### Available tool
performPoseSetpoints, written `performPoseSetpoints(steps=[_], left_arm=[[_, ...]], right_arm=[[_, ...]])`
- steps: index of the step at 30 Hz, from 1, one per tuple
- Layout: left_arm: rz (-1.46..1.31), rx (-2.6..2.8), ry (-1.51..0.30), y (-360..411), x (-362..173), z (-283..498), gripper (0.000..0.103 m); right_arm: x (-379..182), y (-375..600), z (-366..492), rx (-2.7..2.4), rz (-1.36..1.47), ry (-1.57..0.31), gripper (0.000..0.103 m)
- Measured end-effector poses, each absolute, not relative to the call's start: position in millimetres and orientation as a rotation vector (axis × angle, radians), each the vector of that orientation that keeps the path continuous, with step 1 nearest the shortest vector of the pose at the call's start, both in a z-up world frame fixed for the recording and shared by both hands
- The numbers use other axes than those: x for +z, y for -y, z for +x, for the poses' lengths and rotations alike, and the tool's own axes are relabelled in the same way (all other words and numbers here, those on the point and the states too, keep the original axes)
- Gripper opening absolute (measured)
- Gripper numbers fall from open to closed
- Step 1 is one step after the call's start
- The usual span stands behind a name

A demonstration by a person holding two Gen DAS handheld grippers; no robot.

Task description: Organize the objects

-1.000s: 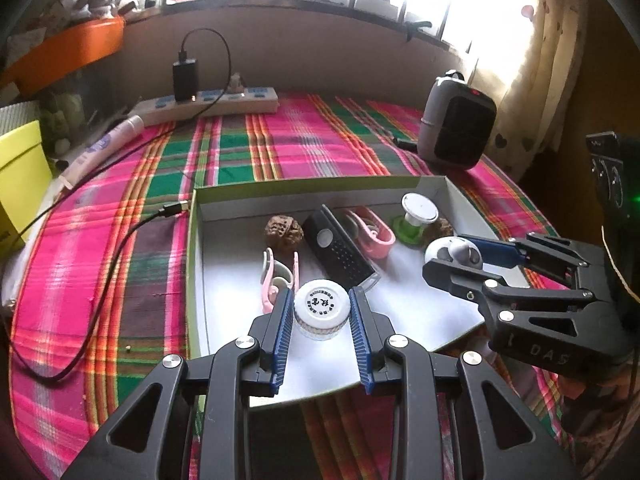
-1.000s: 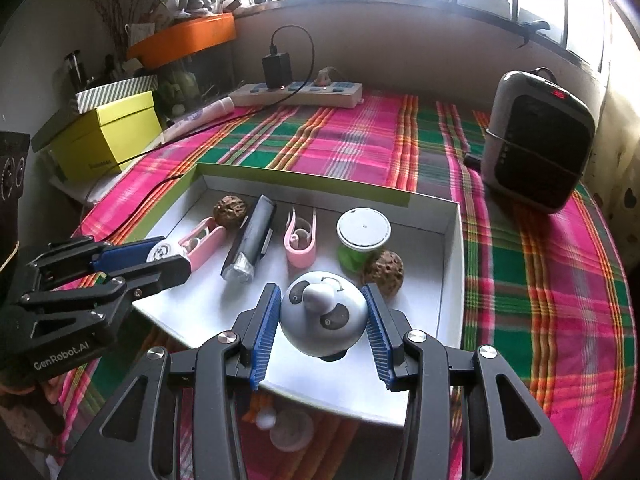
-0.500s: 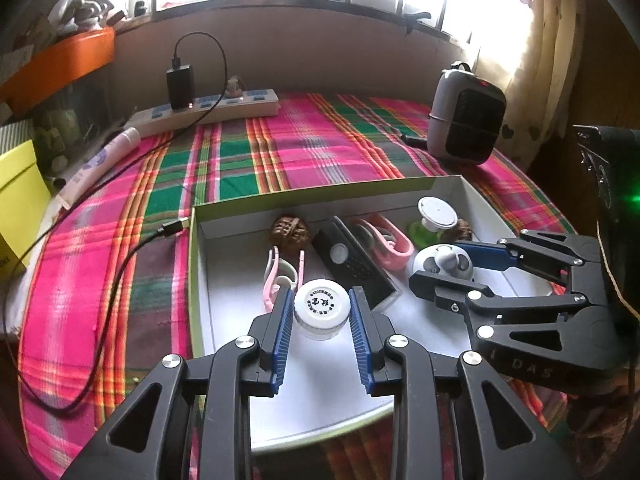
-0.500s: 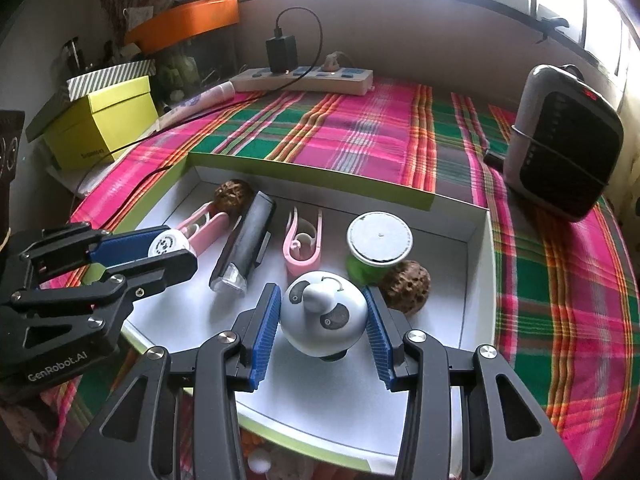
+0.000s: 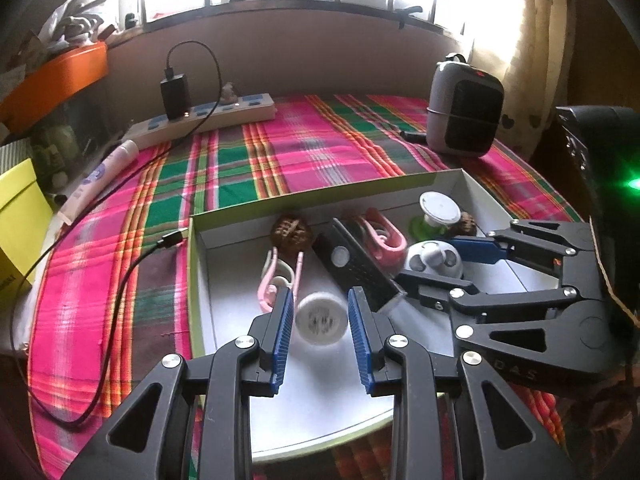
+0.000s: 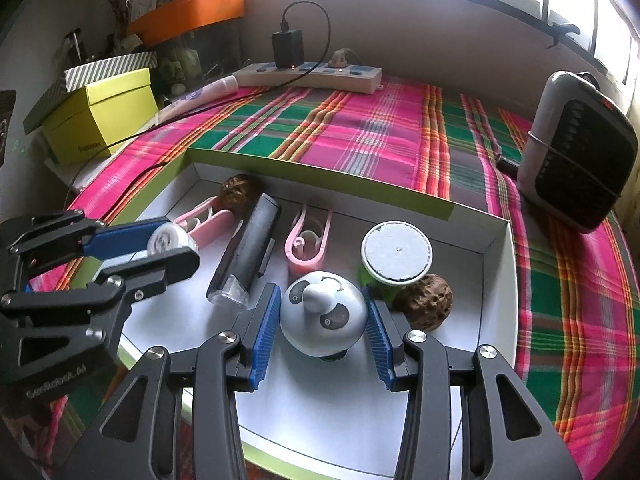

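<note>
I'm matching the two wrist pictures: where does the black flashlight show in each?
Left wrist: black flashlight, centre of the white tray, slanting toward lower right.
Right wrist: black flashlight, left of centre in the tray.
Shared landmark: the grey heater beyond the tray.

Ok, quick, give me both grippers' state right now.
Left gripper: open, small white jar blurred between its pads, apparently released.
Right gripper: shut on panda toy.
</note>
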State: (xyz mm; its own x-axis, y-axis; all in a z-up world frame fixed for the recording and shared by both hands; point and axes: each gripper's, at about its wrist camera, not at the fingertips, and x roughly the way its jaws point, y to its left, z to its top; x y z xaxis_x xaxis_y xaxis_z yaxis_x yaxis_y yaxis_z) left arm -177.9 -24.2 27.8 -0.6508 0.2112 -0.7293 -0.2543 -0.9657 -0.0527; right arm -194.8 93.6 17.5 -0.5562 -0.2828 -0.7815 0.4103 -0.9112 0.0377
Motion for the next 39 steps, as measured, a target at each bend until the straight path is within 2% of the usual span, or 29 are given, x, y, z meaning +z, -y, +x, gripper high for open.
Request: performPoseSetpoints(steps=[25,31,34,37,39], left_arm=[[-1.196,2.627,-0.092,19,19,-180,0.027],[-1.184,2.626,-0.076,19,20,-177,0.034],[-1.182,2.633,-0.073,19,21,-173,0.046],[-1.191,2.642,-0.053,22,20,-171,0.047],[-1.191,2.650,-0.043,23,21,-168,0.047]], right_arm=[[17,-95,-196,-2.476,1.179,-0.206,0.043],[19,-96,-193,-2.504,1.173,-0.223,0.044],[20,-98,-190,-2.519,1.164,-0.216,0.044],[22,-101,-186,-2.530,1.156,-0.200,0.045],[23,-102,-183,-2.530,1.154,-0.194,0.049]])
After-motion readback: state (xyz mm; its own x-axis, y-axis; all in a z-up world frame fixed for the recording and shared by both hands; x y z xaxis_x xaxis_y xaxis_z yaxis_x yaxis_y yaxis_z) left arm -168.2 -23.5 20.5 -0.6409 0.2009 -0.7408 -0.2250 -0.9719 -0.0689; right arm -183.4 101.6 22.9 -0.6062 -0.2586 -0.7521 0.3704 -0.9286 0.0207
